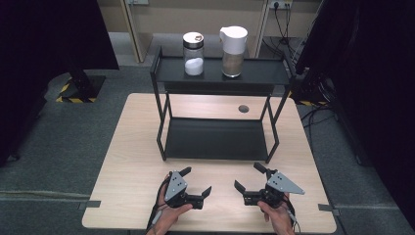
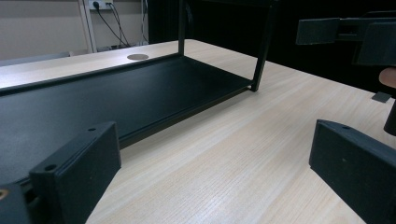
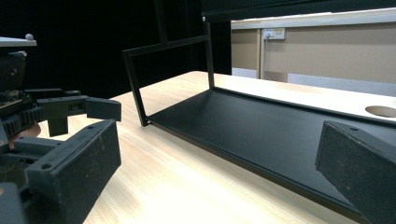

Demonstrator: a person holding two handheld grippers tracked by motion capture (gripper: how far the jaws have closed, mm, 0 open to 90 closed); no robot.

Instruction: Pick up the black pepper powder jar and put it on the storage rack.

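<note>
Black shelf rack (image 1: 215, 139) on the table (image 1: 132, 161) just beyond both empty, wide-spread claws, left gripper (image 1: 195, 182), right gripper (image 1: 249, 177).

Black two-tier metal rack (image 1: 215, 139) nearest grippers: stands upright on far half of wooden table, thin frame legs, flat lower shelf bare, resting on tabletop. Upper shelf carries two jars side by side, apart. Left: clear glass jar (image 1: 194, 54), metal lid, white granules in lower part. Right: jar with white spouted lid (image 1: 233, 45), brownish contents. Both upright.
</note>
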